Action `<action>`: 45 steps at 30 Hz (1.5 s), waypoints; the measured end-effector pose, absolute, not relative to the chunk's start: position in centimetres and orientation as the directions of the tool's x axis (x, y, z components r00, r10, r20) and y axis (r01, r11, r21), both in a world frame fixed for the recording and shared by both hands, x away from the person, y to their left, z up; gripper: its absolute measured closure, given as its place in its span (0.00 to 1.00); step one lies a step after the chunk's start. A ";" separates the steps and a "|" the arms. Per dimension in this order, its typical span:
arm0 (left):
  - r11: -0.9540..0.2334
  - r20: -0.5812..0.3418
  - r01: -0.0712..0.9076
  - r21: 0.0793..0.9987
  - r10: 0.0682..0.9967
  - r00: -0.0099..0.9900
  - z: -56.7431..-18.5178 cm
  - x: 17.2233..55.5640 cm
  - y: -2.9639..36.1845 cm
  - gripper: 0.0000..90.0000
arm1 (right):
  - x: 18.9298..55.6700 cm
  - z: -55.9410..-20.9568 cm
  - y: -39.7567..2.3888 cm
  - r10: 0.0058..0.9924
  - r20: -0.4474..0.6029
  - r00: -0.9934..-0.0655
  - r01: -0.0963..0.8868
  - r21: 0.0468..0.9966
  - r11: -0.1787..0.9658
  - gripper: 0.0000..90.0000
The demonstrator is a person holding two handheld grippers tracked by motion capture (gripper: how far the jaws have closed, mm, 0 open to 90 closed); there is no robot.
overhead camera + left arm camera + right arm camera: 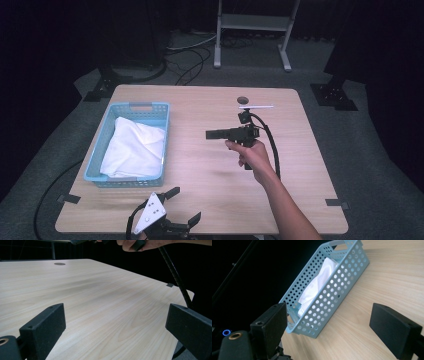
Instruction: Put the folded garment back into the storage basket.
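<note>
A light blue perforated basket stands on the left part of the wooden table, with a folded white cloth inside it. A hand holds my right gripper above the middle of the table, level and pointing left at the basket, well apart from it. In the right gripper view the basket and cloth lie ahead of my right gripper, which is open and empty. My left gripper rests at the table's near edge, also open. In the left gripper view bare wood lies between the jaws of my left gripper.
A small round hole and a thin white strip sit near the far edge. A metal stand is on the floor behind the table. The right gripper's ribbed cable hangs by the hand. Tape marks flag the near corners.
</note>
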State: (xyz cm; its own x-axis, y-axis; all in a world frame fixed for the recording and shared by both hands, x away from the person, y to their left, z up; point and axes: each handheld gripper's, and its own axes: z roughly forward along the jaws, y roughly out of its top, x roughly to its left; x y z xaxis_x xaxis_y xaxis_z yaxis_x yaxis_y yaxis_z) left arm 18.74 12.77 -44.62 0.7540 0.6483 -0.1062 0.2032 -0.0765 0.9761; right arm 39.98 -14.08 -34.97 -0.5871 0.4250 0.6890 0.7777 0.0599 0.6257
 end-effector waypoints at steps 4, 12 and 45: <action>-0.078 -0.105 0.203 0.976 0.649 0.754 -44.6 18.8 12.7 0.03 | 39.7 -35.4 -15.0 0.430 0.698 -0.572 0.788 0.614 0.051 0.14; -0.087 -0.102 0.206 0.975 0.648 0.755 -44.8 18.7 12.5 0.03 | 39.2 -36.2 -16.9 0.442 0.704 -0.557 0.796 0.603 0.042 0.13; -0.091 -0.104 0.212 0.973 0.646 0.756 -45.0 18.7 12.3 0.03 | 37.7 -39.8 -20.7 0.482 0.723 -0.495 0.829 0.559 0.012 0.13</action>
